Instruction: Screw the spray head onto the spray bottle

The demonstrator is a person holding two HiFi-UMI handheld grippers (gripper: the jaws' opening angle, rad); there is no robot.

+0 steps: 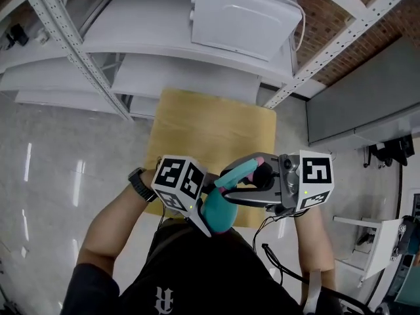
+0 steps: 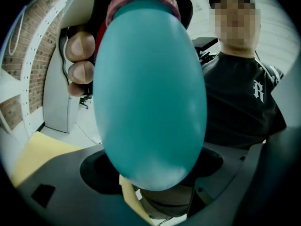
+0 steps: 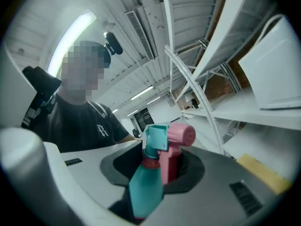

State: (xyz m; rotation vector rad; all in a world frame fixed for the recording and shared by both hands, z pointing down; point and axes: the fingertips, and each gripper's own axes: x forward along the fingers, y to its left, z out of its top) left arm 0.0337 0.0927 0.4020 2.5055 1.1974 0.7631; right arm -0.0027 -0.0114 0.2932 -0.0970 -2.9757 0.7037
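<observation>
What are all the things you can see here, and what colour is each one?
spray bottle: one, teal, held over the table's near edge
spray head: one, pink and teal, on the bottle's top
table: one, light wood, below the grippers
shelves: several, white, beyond the table
box: one, white, on a shelf
watch: one, black, on the left wrist
left gripper: one, grey with a black-and-white marker cube, shut on the spray bottle
right gripper: one, same colours, shut on the spray head
</observation>
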